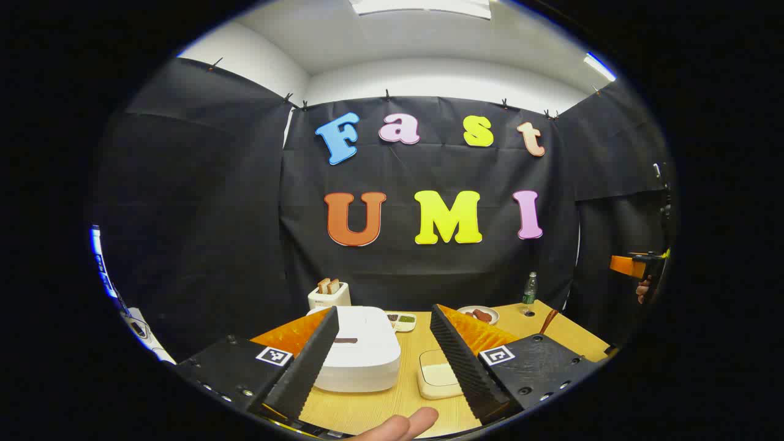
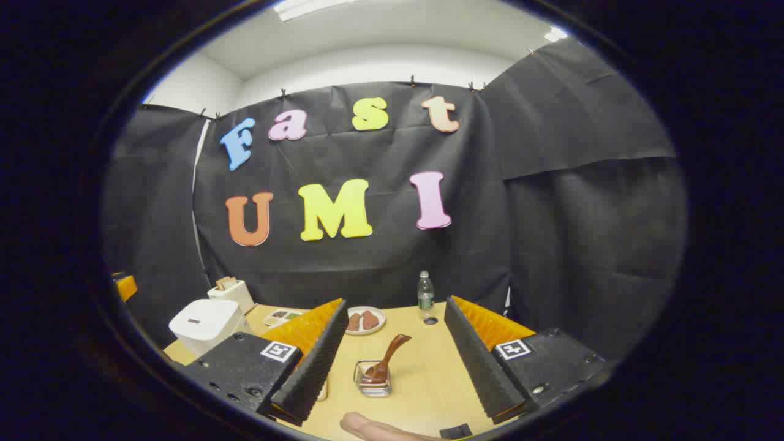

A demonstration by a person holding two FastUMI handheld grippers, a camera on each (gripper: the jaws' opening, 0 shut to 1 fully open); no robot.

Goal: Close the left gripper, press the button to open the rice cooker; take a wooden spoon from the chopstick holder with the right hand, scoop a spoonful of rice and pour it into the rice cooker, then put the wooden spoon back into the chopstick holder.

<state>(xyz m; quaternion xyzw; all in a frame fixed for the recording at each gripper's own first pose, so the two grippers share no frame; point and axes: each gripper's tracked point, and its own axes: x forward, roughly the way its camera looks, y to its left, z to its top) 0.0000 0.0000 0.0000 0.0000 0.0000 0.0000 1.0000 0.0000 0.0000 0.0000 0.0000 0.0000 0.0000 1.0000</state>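
A white rice cooker (image 1: 358, 355) with its lid down sits on the wooden table (image 1: 367, 410), just ahead of my left gripper (image 1: 383, 352), which is open above the table. A white box of rice (image 1: 438, 380) lies right of the cooker. In the right gripper view the cooker (image 2: 205, 324) stands at the far left. A brown wooden spoon (image 2: 386, 361) leans in a wire chopstick holder (image 2: 373, 380) ahead of my right gripper (image 2: 395, 349), which is open and apart from it.
A white toaster (image 1: 329, 294) with bread stands behind the cooker. A sauce tray (image 1: 402, 320), a plate of meat (image 2: 365, 320) and a water bottle (image 2: 425, 294) sit at the back. A fingertip (image 1: 398, 425) shows at the bottom edge.
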